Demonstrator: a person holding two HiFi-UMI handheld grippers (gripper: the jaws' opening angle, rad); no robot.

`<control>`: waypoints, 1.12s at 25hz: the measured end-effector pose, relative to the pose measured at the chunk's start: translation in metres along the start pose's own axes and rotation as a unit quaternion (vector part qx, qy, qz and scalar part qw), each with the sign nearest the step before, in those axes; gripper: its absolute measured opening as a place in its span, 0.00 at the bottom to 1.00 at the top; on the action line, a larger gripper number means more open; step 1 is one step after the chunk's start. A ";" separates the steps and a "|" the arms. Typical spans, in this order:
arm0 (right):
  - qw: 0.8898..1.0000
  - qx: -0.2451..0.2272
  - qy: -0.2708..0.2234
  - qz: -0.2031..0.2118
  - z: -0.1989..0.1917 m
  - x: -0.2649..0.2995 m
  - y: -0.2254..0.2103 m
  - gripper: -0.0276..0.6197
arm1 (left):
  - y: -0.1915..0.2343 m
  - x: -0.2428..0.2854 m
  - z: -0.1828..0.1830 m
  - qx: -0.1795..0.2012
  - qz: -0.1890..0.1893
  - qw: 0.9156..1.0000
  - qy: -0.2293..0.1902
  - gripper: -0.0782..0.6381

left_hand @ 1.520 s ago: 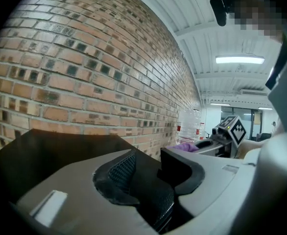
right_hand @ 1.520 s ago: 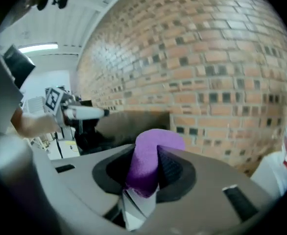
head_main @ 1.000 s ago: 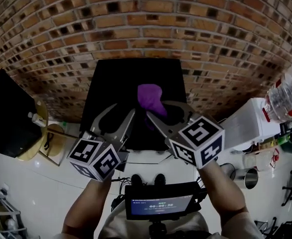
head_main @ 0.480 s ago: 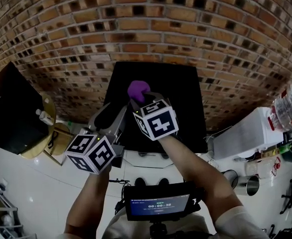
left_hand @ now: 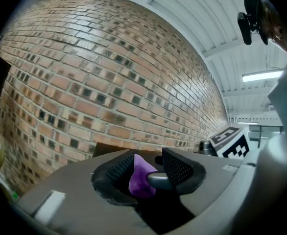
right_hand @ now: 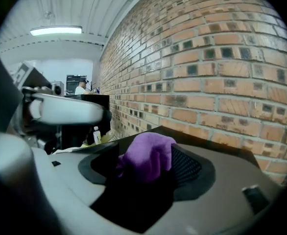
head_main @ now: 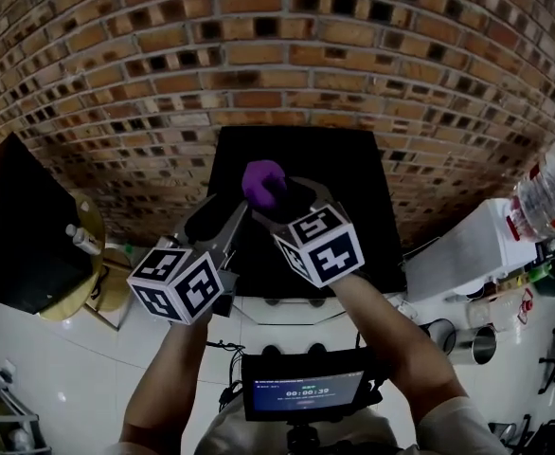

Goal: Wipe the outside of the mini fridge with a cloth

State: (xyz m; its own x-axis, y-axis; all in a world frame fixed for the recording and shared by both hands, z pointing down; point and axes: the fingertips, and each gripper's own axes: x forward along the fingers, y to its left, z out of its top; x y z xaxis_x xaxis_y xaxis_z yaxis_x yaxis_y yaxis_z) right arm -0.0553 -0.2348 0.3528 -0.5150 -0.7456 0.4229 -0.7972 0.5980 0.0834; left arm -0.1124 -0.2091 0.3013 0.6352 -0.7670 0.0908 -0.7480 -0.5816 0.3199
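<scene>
Cloth (right_hand: 151, 153) between right gripper's (right_hand: 146, 163) just-opened jaws

cloth (head_main: 262, 180): soft purple fabric; matt, slightly fuzzy, crumpled into folds
mini fridge (head_main: 353, 216): black top; smooth, dull with a faint sheen
brick wall (head_main: 277, 55): reddish-brown brick; rough and matt, with pale gritty mortar
floor (head_main: 69, 349): white tiles; glossy, catching the light
left tongs (left_hand: 147, 168): grey plastic; smooth and matt
pads (left_hand: 178, 168): black; finely cross-hatched, rubber-like
marker cube (head_main: 175, 287): flat black-and-white printed faces; matt
bottles (head_main: 543, 192): clear plastic; glossy
cans (head_main: 476, 335): bare metal; shiny
</scene>
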 end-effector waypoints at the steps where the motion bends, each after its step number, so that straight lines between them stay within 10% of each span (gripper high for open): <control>1: 1.000 0.002 -0.006 -0.005 -0.003 -0.012 -0.004 0.59 | 0.000 0.004 0.000 0.005 -0.003 1.000 0.007 0.37; 11: 0.998 0.055 -0.029 -0.014 -0.027 -0.053 -0.036 0.58 | 0.012 0.074 -0.031 0.095 0.023 0.987 0.127 0.55; 28: 0.994 0.068 -0.053 0.066 -0.019 -0.047 -0.034 0.52 | 0.031 0.095 -0.058 0.153 0.095 0.962 0.207 0.31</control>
State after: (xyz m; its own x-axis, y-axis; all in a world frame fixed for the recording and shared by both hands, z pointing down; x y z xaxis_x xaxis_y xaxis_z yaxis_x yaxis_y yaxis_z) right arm 0.0018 -0.2143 0.3473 -0.6423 -0.6949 0.3233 -0.7523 0.6523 -0.0924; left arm -0.0639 -0.2845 0.3750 0.4559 -0.7306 0.5083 -0.8398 -0.5422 -0.0261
